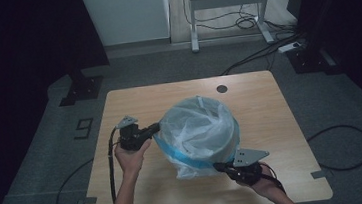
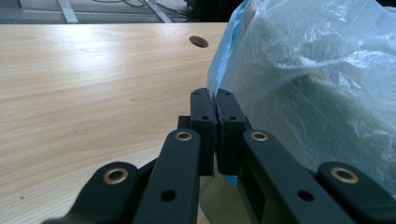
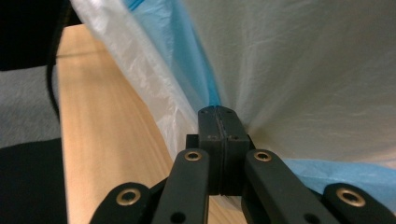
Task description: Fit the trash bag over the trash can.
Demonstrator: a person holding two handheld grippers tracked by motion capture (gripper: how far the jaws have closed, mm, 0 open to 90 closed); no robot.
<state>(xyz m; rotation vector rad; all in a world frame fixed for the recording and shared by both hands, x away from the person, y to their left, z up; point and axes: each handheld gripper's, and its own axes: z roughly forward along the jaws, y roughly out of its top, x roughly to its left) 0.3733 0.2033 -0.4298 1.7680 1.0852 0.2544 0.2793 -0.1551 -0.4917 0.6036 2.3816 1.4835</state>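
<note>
Bag (image 1: 199, 130): thin translucent plastic with blue rim band, draped over round bin near middle of surface (image 1: 118, 100). Judged light, soft, crinkly, slippery; tears if yanked. Best hold: blue hem, pinched flat, both sides at once. Left claw (image 1: 155, 128) clamped shut on film at bag's left edge. Right claw (image 1: 219, 167) clamped shut on film at bag's near right edge, low by surface. Bag stretched between claws.

Your left gripper (image 1: 155, 129) bites the bag (image 1: 199, 130) edge at its left side; your right gripper (image 1: 219, 167) bites it at the near right. The bag sits mid-tabletop (image 1: 133, 197), between both fingers' tips; a hole (image 1: 222, 88) lies beyond it.
</note>
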